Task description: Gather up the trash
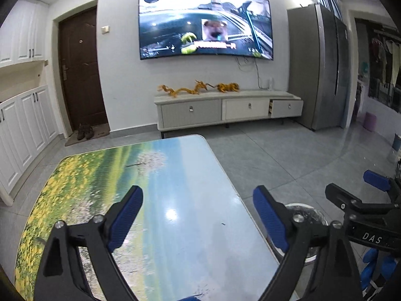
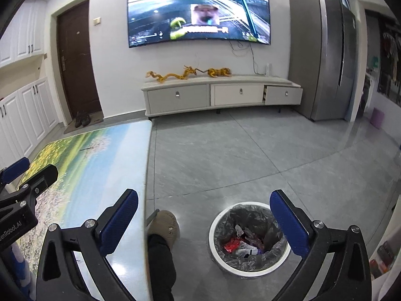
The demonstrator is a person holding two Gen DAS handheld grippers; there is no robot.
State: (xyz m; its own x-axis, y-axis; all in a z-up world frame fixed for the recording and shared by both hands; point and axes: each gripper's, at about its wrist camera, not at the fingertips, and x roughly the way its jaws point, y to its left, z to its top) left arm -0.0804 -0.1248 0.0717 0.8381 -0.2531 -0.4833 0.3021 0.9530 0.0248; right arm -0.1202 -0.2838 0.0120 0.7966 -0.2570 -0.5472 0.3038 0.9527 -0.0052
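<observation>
A white-rimmed trash bin (image 2: 213,235) with a grey liner stands on the floor right of the table. Inside lie a red wrapper (image 2: 231,245) and other crumpled trash. My right gripper (image 2: 203,195) hangs open above the floor, over the bin's left side, with nothing between its blue pads. My left gripper (image 1: 198,195) is open over the landscape-printed table (image 1: 175,175), also empty. No trash shows on the table top. In the left wrist view the bin (image 1: 305,210) peeks out behind the right finger, and the right gripper (image 1: 356,185) shows at the right edge.
A person's slippered foot (image 2: 165,225) and dark trouser leg stand between table edge and bin. Across the grey tiled floor are a TV stand (image 1: 225,107), wall TV (image 1: 205,22), grey fridge (image 1: 318,65), brown door (image 1: 80,70) and white cabinets (image 1: 22,125).
</observation>
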